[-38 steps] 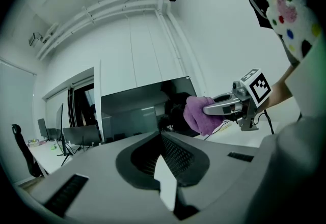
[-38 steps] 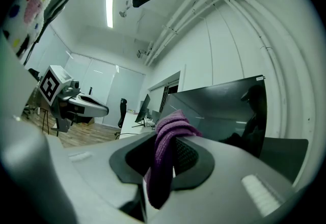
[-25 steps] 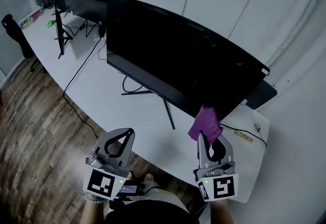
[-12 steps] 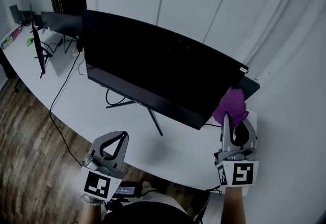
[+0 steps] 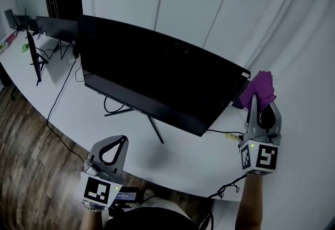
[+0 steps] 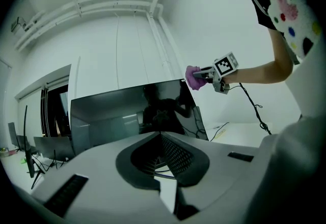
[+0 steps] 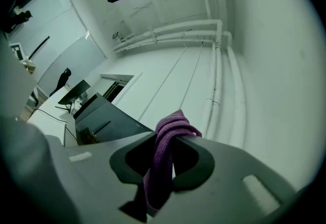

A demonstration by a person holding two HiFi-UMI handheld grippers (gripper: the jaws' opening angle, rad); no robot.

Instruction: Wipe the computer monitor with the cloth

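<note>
A wide black monitor (image 5: 157,80) stands on a white desk (image 5: 78,119), its screen dark. My right gripper (image 5: 256,99) is shut on a purple cloth (image 5: 258,90) and holds it just off the monitor's upper right corner. In the right gripper view the cloth (image 7: 165,159) is bunched between the jaws, with the monitor (image 7: 104,118) to the lower left. My left gripper (image 5: 116,141) hangs low at the desk's near edge, shut with nothing in it. The left gripper view shows the screen (image 6: 127,113) and the cloth (image 6: 193,76) at its top right corner.
Other monitors (image 5: 34,48) and cables (image 5: 63,93) stand along the desk at the far left. A white wall with pipes (image 5: 282,20) rises close behind the monitor. Wooden floor (image 5: 26,156) lies to the near left. A cable (image 5: 225,132) trails under the monitor's right end.
My right gripper has carried the purple cloth up and to the right, from below the monitor's lower right edge to its upper right corner. The left gripper has stayed low.
</note>
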